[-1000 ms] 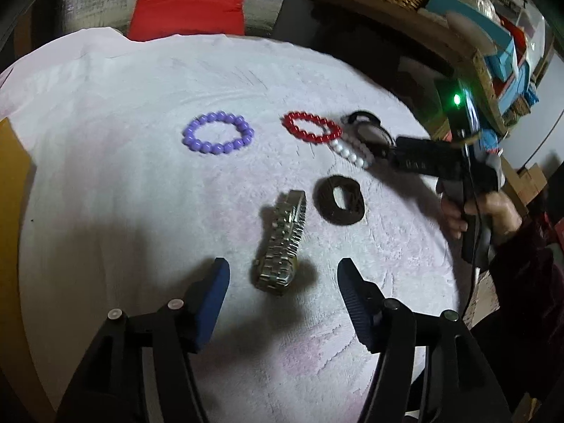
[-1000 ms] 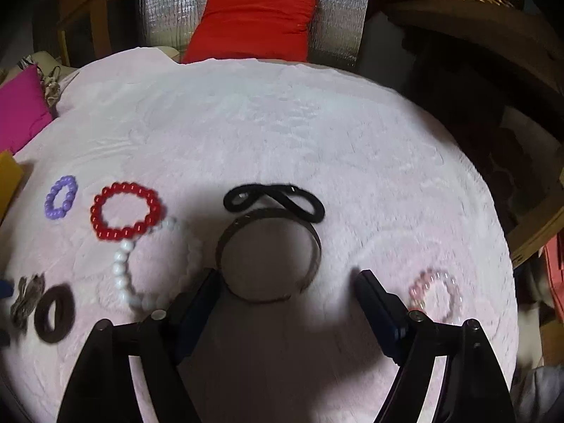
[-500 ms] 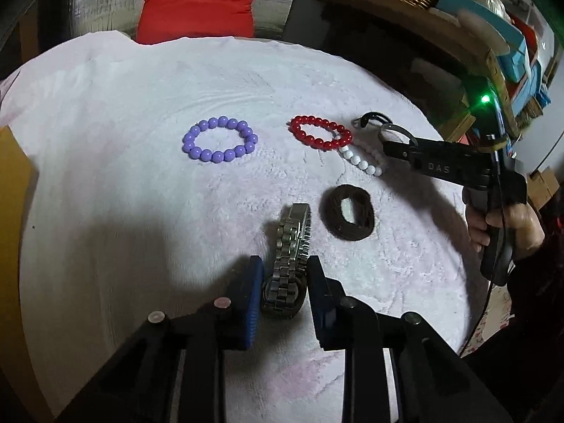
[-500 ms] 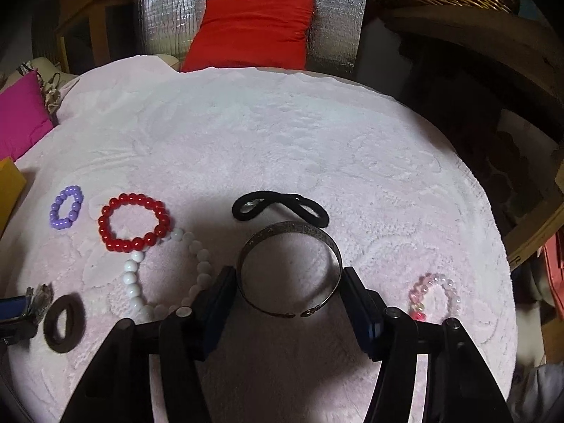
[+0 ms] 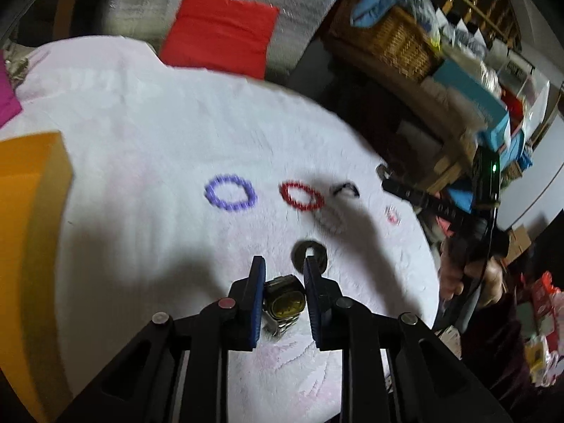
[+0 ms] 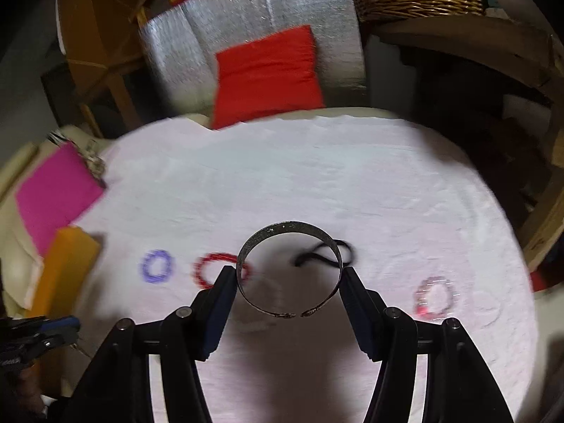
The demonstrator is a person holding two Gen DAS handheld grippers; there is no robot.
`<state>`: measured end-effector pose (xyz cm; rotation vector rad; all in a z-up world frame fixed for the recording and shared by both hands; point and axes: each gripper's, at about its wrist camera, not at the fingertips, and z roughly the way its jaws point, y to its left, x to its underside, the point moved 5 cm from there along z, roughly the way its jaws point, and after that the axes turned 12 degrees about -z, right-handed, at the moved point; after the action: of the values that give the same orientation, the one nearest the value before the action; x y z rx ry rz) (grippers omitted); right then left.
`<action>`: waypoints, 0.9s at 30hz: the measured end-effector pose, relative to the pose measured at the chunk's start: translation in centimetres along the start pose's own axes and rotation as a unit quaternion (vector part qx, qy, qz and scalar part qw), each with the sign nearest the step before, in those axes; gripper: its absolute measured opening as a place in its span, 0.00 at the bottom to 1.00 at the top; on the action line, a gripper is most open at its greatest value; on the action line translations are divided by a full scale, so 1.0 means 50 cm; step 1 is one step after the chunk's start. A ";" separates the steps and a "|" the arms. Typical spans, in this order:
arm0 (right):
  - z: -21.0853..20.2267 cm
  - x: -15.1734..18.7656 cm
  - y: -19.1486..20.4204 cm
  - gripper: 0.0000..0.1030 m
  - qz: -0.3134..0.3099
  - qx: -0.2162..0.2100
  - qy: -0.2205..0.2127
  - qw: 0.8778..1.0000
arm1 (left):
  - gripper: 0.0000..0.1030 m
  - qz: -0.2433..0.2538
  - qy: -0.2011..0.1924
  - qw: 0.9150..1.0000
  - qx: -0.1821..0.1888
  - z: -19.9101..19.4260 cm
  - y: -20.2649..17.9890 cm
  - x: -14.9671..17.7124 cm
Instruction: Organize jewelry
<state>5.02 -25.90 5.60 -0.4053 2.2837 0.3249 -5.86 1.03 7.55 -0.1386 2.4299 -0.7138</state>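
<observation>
The left tongs (image 5: pixel 283 283) are closing, their pads already pressed on a metal wristwatch (image 5: pixel 284 301), its dial facing the camera and its band hanging below the pads, clear of the worktop (image 5: pixel 141 134); the right tongs (image 6: pixel 289 287) clamp a dark open metal bangle (image 6: pixel 289 268) across its width, holding it up off the pale pink cloth with its gap toward the camera; both pieces look lifted, so the step in hand is, I judge, the carry after a double pick-up. On the cloth lie a purple bead bracelet (image 5: pixel 231 195), a red bead bracelet (image 5: pixel 301 195), a black hair tie (image 5: pixel 345 189), a brown ring-shaped band (image 5: pixel 309 252) just beyond the left fingertips, and a pale pink bead bracelet (image 6: pixel 435 298) off to the right. An orange box (image 5: pixel 31 218) stands at the left edge; whether it is the destination I cannot tell. The next move calls for a steady hold, since the watch band dangles and the bangle could twist, and for choosing a clear place to set each down.
</observation>
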 end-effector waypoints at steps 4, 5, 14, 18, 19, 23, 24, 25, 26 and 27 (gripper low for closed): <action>-0.013 -0.029 0.078 0.61 -0.003 -0.059 -0.024 0.998 | 0.20 -0.005 -0.032 0.999 -0.006 -0.064 0.007 -0.022; -0.017 -0.036 0.098 0.61 -0.005 -0.070 -0.029 0.997 | 0.20 -0.007 -0.041 0.999 -0.009 -0.083 0.011 -0.028; 0.023 -0.090 0.383 0.61 -0.081 -0.157 -0.040 0.983 | 0.19 -0.022 -0.131 0.990 -0.038 -0.283 0.079 -0.069; 0.056 -0.091 0.535 0.61 -0.120 -0.202 -0.032 0.972 | 0.19 -0.030 -0.173 0.982 -0.069 -0.381 0.131 -0.079; 0.066 -0.089 0.579 0.61 -0.132 -0.211 -0.028 0.968 | 0.19 -0.033 -0.182 0.980 -0.080 -0.400 0.146 -0.079; 0.099 -0.065 0.697 0.61 -0.171 -0.232 -0.017 0.957 | 0.19 -0.053 -0.186 0.974 -0.113 -0.438 0.211 -0.064; 0.106 -0.062 0.719 0.61 -0.175 -0.237 -0.016 0.955 | 0.19 -0.059 -0.181 0.974 -0.122 -0.436 0.230 -0.059; 0.115 -0.057 0.745 0.61 -0.179 -0.244 -0.012 0.953 | 0.19 -0.067 -0.172 0.974 -0.130 -0.429 0.250 -0.051; 0.126 -0.051 0.767 0.61 -0.183 -0.249 -0.007 0.951 | 0.19 -0.076 -0.161 0.974 -0.137 -0.417 0.269 -0.044; 0.137 -0.043 0.784 0.61 -0.189 -0.250 -0.003 0.950 | 0.19 -0.085 -0.148 0.975 -0.145 -0.401 0.290 -0.034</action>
<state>-4.20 12.84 6.79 -1.0786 2.0405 0.7040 -15.04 23.04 14.46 -0.5358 2.2357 -0.3726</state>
